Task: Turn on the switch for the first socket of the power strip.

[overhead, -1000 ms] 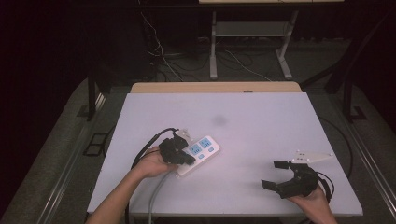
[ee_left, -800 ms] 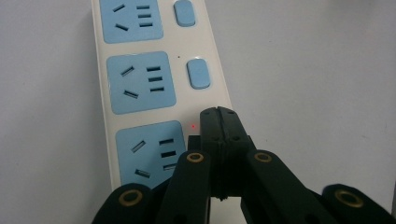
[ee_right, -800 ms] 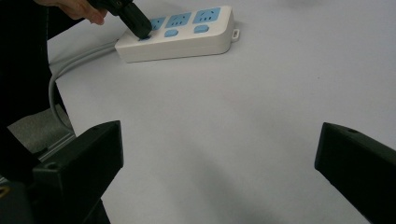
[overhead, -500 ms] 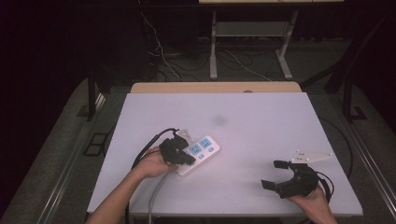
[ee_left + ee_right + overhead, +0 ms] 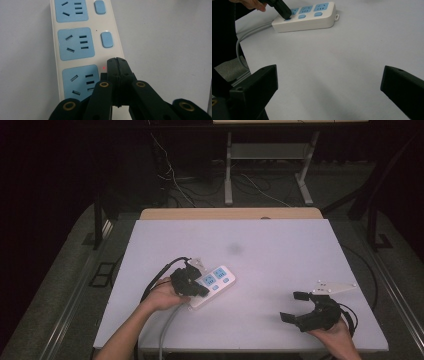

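Note:
A white power strip [image 5: 218, 279] [image 5: 57, 25] [image 5: 307, 23] with three blue sockets and blue switches lies on the white table [image 5: 280, 250], left of centre. My left gripper [image 5: 203, 290] [image 5: 116, 61] is shut with nothing between its jaws. Its joined tips rest on the strip beside the nearest socket, over that socket's switch, next to a small red light [image 5: 103, 67]. In the right gripper view the same tips [image 5: 284, 12] sit on the end switch. My right gripper [image 5: 294, 306] [image 5: 329, 77] stands open and empty low over the front right of the table, aimed at the strip.
The strip's grey cable [image 5: 167, 327] [image 5: 243, 37] runs off the front edge of the table. A wooden edge [image 5: 230, 213] borders the far side. Beyond it are desk legs [image 5: 228, 167] and loose cables on a dark floor.

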### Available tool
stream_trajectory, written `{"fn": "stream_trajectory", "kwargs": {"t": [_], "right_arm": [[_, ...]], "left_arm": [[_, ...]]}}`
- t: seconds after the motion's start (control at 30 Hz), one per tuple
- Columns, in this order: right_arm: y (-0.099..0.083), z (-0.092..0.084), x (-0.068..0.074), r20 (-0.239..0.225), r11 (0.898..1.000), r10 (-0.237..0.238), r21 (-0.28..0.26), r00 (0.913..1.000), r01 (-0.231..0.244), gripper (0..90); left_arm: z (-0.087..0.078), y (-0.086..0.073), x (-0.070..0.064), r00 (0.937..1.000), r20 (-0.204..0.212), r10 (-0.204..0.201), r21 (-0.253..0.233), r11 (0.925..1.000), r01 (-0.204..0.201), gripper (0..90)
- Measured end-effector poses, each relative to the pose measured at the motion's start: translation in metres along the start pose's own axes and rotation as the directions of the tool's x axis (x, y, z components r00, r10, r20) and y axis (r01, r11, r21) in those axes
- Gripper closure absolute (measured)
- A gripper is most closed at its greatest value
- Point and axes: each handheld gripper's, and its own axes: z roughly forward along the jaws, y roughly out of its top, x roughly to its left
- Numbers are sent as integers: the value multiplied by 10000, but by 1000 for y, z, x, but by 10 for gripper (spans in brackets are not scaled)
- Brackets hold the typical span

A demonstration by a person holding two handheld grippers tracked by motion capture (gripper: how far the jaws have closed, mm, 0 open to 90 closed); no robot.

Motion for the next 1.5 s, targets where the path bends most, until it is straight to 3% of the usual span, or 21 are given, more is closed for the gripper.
{"fn": "stream_trajectory", "kwargs": {"t": [0.67, 1.5], "right_arm": [[0, 0, -1, 25, 10000, 16, -13, 10000, -16, 6], [0, 0, 0, 28, 10000, 21, -45, 10000, -21, 6]], "left_arm": [[-12, 3, -3, 9998, -147, 164, -451, 9988, -170, 895], [-41, -2, -3, 9976, -684, -121, -1244, 9922, 35, 894]]}}
